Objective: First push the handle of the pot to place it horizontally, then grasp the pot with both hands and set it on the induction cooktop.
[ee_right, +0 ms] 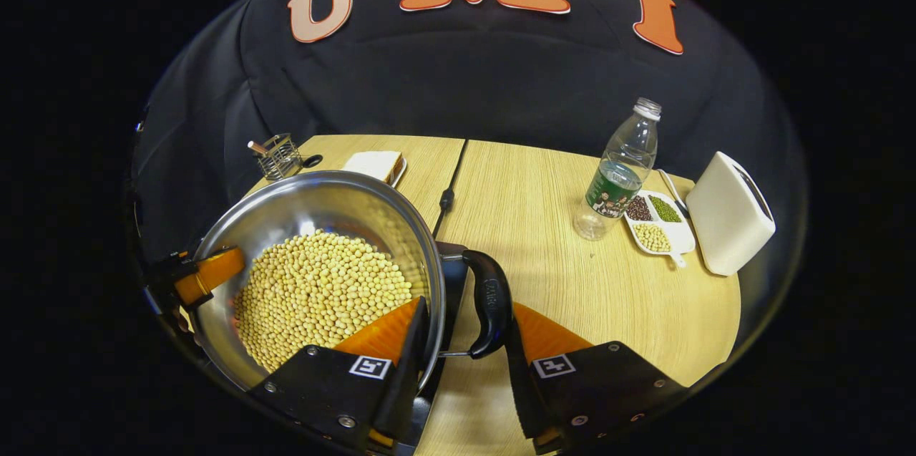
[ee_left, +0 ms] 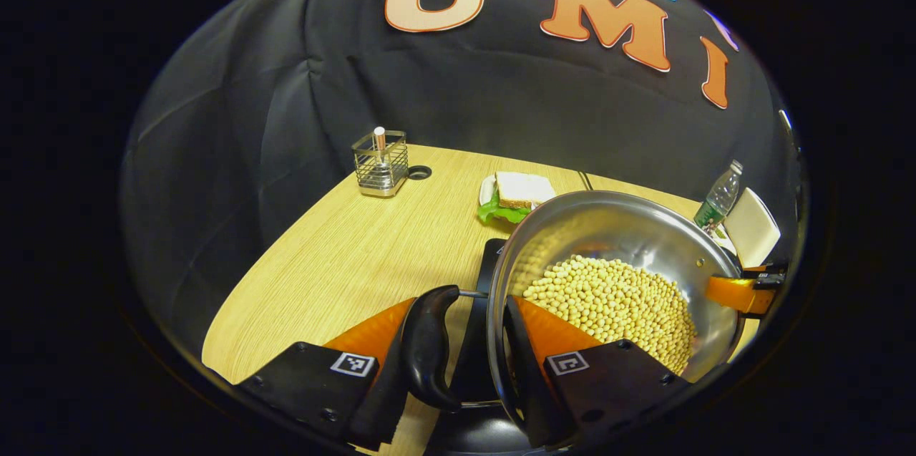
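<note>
Both sets of jaws straddle a pot handle and the rim beside it, one finger outside, one inside over the beans.
Left gripper is at the left handle, right gripper at the right handle; whether either handle is actually pinched I cannot tell. Steel pot of soybeans sits over the black induction cooktop on the wooden surface.

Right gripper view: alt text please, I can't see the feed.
The right gripper straddles the pot's rim and black handle; whether its fingers press is unclear. The pot holds soybeans, over a black cooktop on a wooden table.
</note>
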A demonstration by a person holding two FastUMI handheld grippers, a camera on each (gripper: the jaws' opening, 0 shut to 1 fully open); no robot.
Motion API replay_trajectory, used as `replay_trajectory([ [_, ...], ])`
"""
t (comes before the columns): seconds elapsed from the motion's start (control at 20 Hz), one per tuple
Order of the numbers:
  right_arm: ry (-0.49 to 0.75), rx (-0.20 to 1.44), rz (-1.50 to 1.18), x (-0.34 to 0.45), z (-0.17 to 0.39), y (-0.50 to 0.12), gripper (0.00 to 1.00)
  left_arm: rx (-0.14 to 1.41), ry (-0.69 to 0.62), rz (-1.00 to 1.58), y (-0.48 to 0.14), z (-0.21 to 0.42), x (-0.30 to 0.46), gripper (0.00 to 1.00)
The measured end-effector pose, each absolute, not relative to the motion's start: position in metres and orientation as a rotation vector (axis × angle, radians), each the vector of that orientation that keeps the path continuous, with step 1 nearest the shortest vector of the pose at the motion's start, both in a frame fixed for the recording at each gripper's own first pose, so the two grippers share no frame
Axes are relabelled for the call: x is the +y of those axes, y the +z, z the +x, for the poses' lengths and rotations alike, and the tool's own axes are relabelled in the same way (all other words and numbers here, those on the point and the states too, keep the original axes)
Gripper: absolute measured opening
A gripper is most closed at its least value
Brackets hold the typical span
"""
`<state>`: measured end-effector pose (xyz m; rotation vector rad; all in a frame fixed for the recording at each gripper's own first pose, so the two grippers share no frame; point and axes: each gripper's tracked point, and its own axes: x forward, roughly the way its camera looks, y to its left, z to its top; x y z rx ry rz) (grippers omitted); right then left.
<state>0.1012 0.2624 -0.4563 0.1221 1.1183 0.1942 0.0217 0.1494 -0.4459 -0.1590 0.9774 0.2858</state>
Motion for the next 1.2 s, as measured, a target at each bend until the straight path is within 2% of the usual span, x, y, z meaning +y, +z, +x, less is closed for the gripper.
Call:
replay_trajectory([
  [0.15, 0.193, 1.112, 0.124, 0.264, 0.104, -0.454, 0.58, 0.976, 0.288, -0.172, -0.443, 0.023, 0.151, 0.75],
  [0.25, 0.197, 1.107, 0.125, 0.262, 0.102, -0.452, 0.58, 0.983, 0.283, -0.180, -0.447, 0.017, 0.150, 0.73],
  [0.3, 0.199, 1.106, 0.129, 0.260, 0.101, -0.451, 0.55, 0.977, 0.275, -0.179, -0.446, 0.019, 0.150, 0.74],
  [0.5, 0.210, 1.075, 0.150, 0.256, 0.101, -0.444, 0.67, 0.988, 0.265, -0.106, -0.441, 0.017, 0.153, 0.78],
  [0.55, 0.207, 1.047, 0.148, 0.253, 0.105, -0.437, 0.68, 0.986, 0.278, -0.092, -0.437, 0.016, 0.155, 0.75],
  [0.65, 0.213, 0.980, 0.160, 0.249, 0.112, -0.420, 0.72, 0.976, 0.297, -0.087, -0.426, 0.017, 0.157, 0.84],
  [0.7, 0.218, 0.944, 0.169, 0.247, 0.115, -0.409, 0.74, 0.991, 0.313, -0.100, -0.421, 0.014, 0.156, 0.77],
  [0.75, 0.221, 0.902, 0.175, 0.243, 0.118, -0.398, 0.74, 0.992, 0.337, -0.098, -0.414, 0.013, 0.158, 0.82],
  [0.8, 0.221, 0.868, 0.175, 0.240, 0.121, -0.389, 0.76, 0.975, 0.359, -0.090, -0.407, 0.015, 0.162, 0.82],
  [0.95, 0.195, 0.750, 0.157, 0.214, 0.125, -0.350, 0.78, 0.894, 0.410, -0.079, -0.369, 0.023, 0.164, 0.82],
  [1.0, 0.191, 0.708, 0.158, 0.207, 0.124, -0.336, 0.78, 0.867, 0.403, -0.085, -0.353, 0.025, 0.159, 0.77],
  [1.2, 0.158, 0.523, 0.126, 0.167, 0.118, -0.278, 0.79, 0.700, 0.370, -0.071, -0.276, 0.036, 0.141, 0.80],
])
